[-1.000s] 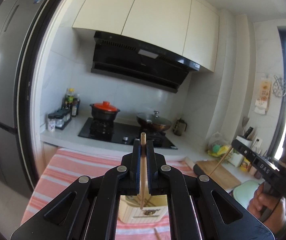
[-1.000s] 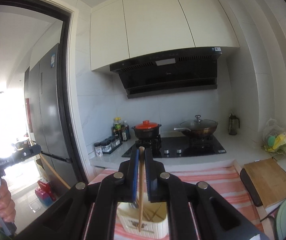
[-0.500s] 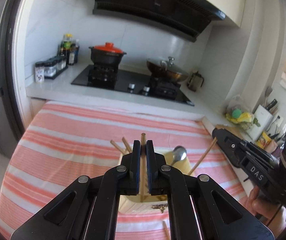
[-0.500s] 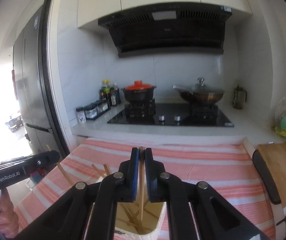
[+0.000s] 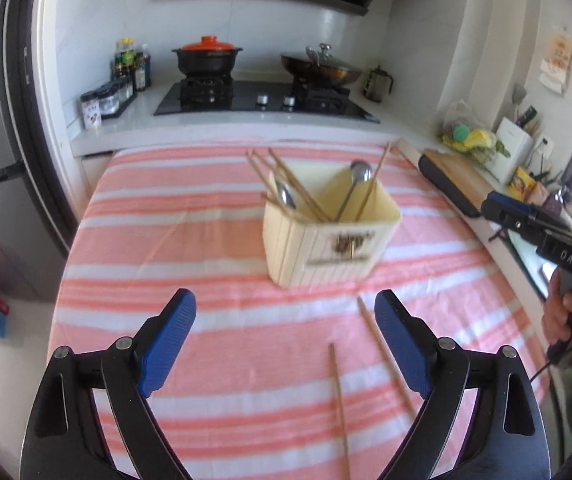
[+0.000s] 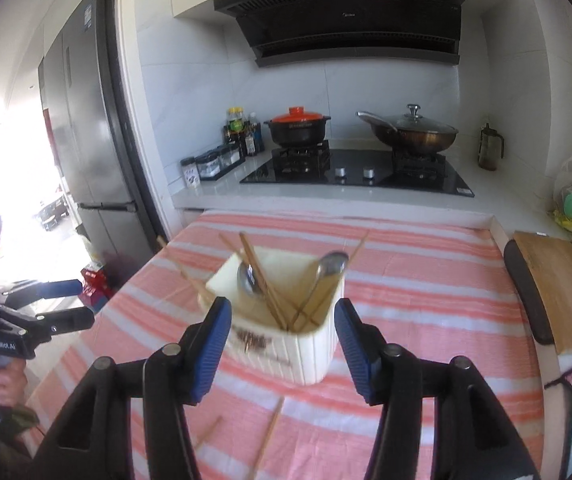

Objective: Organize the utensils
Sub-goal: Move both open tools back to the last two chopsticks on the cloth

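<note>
Two loose chopsticks (image 5: 382, 354) lie on the striped cloth short of the cream holder (image 5: 330, 236), lengthwise beneath the empty, opening left gripper (image 5: 285, 344); the right gripper (image 6: 283, 346), likewise opening empty, is over the holder

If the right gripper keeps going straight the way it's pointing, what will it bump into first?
Probably the cream utensil holder, which sits right ahead between the opening, empty jaws of the right gripper. How far off it is remains unclear.

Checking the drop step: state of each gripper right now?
Left gripper: jaws opening, nothing between the pads.
Right gripper: jaws opening, nothing gripped; the holder sits beyond them.
</note>
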